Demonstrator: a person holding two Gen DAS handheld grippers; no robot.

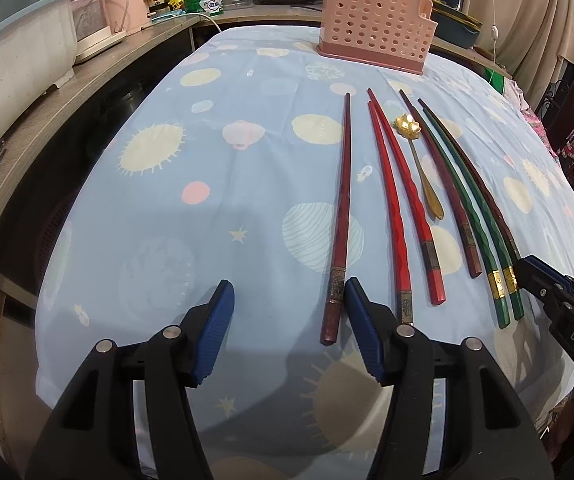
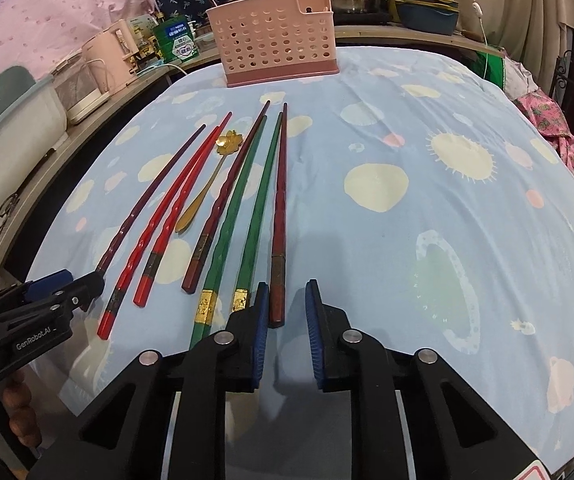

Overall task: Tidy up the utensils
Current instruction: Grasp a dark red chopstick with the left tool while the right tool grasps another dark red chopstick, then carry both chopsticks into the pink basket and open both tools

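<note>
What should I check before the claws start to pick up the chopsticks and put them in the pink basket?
1. Left claw open: ok, pads wide apart, nothing between them.
2. Right claw open: ok, holds nothing.
3. Right claw lined up with a chopstick: ok, the end of the dark red chopstick lies between its pads.
4. Left claw lined up: not ok, the nearest dark chopstick lies beside its right pad, not between the pads.
5. Pink basket upright at the far end of the table: ok.
6. Basket has free room inside: cannot tell from here.
7. Gold spoon lies apart from the chopsticks: ok.
</note>
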